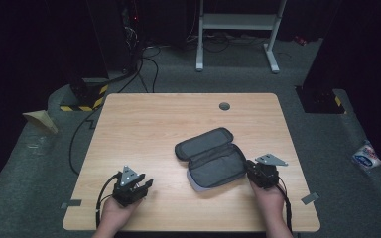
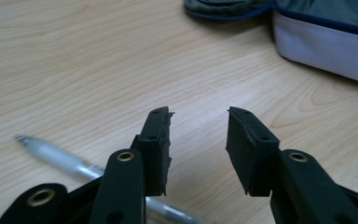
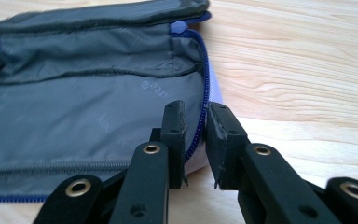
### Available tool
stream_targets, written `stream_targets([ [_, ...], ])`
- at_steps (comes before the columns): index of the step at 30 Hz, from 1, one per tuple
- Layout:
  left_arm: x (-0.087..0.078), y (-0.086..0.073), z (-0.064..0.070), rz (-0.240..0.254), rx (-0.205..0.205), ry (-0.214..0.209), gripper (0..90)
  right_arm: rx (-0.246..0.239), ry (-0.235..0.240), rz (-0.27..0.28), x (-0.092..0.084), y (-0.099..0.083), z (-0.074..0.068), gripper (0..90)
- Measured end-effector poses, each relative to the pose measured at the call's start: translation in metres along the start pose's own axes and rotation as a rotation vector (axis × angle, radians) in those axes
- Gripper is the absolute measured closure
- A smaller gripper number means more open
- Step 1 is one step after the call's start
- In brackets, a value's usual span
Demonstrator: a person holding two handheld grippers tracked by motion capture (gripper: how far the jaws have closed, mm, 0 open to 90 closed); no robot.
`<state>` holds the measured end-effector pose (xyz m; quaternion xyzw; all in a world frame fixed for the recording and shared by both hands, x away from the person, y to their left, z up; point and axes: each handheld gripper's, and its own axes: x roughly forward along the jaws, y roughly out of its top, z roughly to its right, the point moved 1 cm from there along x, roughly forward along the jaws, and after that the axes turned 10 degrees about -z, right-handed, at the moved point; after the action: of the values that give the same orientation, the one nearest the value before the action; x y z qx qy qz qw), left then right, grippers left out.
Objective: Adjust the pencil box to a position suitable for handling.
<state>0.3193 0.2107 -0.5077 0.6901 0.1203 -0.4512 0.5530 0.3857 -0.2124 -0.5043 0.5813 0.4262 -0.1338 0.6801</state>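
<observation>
step: packing the pencil case (image 1: 212, 157); it lies unzipped, lid flipped back, and the pen (image 2: 70, 163) is not in it yet
right gripper (image 1: 252, 170): right of centre in the high view, at the case's right rim; jaws nearly together, pinching the zipper edge (image 3: 196, 135) of the case wall, so it looks like a steadying hold
left gripper (image 1: 140, 184): lower left of the high view, over bare table (image 1: 144, 124); jaws partly apart, nothing between them
pen: in the left gripper view it lies at lower left, on the wood, passing under and behind the left jaw, not between the pads; clear barrel, tip towards the left edge, blurred
case location: centre-right of the table in the high view; upper right corner of the left gripper view, well apart from the pen
case look: soft grey fabric, grey lining with faint printed lettering, blue zipper tape, pale lilac outer wall; inner flap or pocket stitched across; inside looks empty as far as I can see
next move, my read: left gripper needs to drop back onto the pen, straddle the barrel crosswise, close, lift, then carry it right to the open case while the right one holds the rim
risk: round, slick barrel, may roll or slip out of a shallow pinch
</observation>
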Motion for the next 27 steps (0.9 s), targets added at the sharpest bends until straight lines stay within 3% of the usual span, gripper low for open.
stream_targets([
  [8, 0.005, 0.003, 0.010, -0.003, 0.049, -0.004, 56.5, -0.052, 0.031, -0.009, 0.001, -0.001, -0.023, 76.7],
  [14, 0.005, 0.004, 0.013, -0.004, 0.047, -0.017, 56.0, -0.073, 0.108, -0.016, 0.003, -0.001, -0.044, 75.8],
  [16, 0.006, 0.004, 0.015, -0.007, 0.056, -0.021, 56.1, -0.099, 0.135, -0.019, 0.004, 0.000, -0.056, 75.0],
  [27, 0.006, 0.004, 0.020, -0.022, 0.083, -0.024, 57.2, -0.167, 0.200, -0.032, 0.006, 0.000, -0.087, 73.3],
])
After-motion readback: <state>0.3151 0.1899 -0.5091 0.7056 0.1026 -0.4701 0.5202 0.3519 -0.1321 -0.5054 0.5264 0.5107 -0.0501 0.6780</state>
